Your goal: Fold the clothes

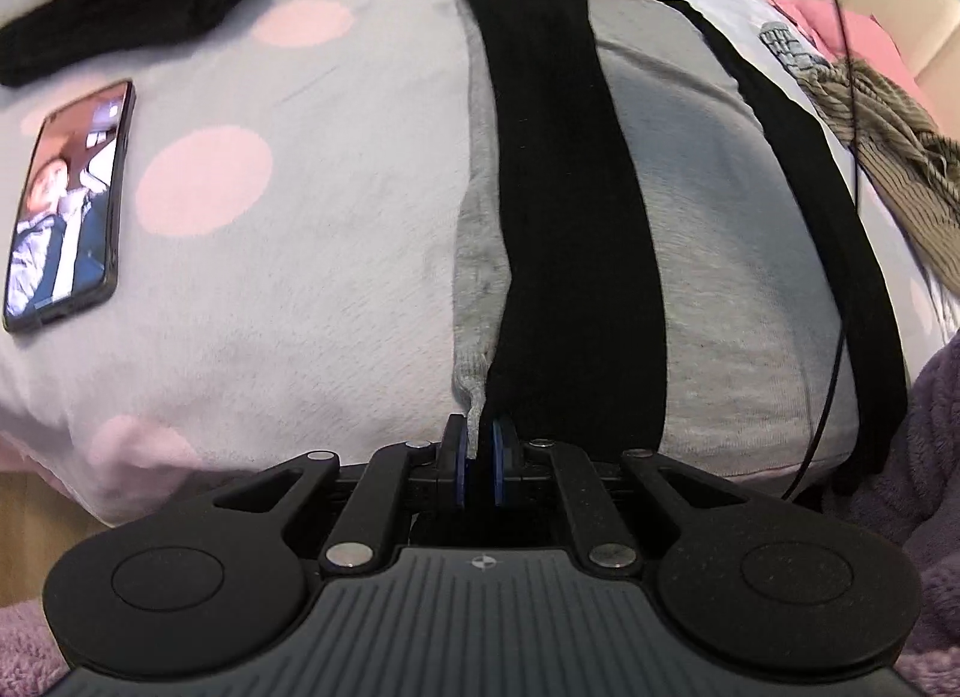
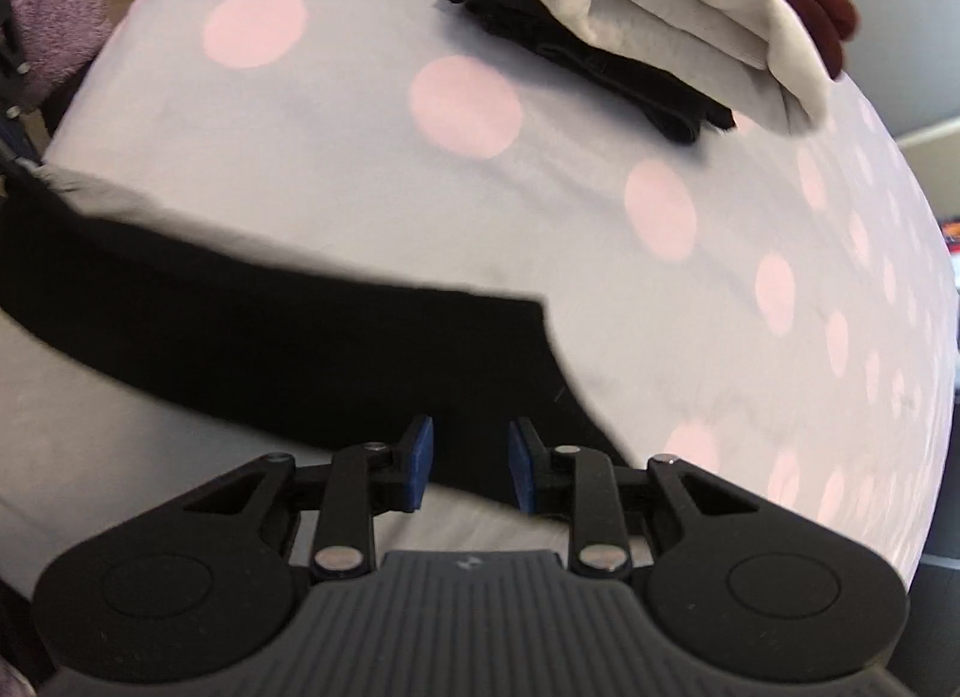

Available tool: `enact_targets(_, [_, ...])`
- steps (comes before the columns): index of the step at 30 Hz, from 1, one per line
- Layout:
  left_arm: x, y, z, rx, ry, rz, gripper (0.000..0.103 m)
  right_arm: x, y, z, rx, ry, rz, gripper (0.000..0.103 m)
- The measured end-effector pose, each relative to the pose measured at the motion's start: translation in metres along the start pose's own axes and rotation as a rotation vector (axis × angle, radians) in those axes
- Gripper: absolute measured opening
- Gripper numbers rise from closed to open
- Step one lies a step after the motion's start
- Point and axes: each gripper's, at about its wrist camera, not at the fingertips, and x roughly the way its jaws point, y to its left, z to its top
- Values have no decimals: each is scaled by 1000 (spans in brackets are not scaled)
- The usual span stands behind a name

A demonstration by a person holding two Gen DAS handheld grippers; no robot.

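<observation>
Now we pinch near corner of grey-and-black garment (image 1: 600, 253) with left gripper (image 1: 478, 448), at near edge of dotted bed cover (image 1: 288, 253). Right gripper (image 2: 470, 457) spread, empty, above black band. Fabric soft, light, limp; we judge corners best hold. Far end cut off, right-wrist view blurred.

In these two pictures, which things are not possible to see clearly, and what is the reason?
- Grey garment with black stripes: left wrist view, its far end is hidden behind dark equipment at the top edge; right wrist view, blurred.
- Pile of folded black, cream and dark red clothes: cut by the top edge in the right wrist view.
- Black smartphone: its lit screen is too small to read.
- Striped olive cloth: cut by the right edge.
</observation>
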Motion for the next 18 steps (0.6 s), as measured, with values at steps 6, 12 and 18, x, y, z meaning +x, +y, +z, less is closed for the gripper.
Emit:
enact_targets(6, [8,11,2,-42,25,-34,6,40,-31,34,-115,55,57,32])
enact_targets(12, [13,19,5,-77,48,-62,6,68,-40,61,-209,112,138,35])
enact_targets(18, [13,20,5,-88,56,-69,6,84,-40,67,-226,153,229,16])
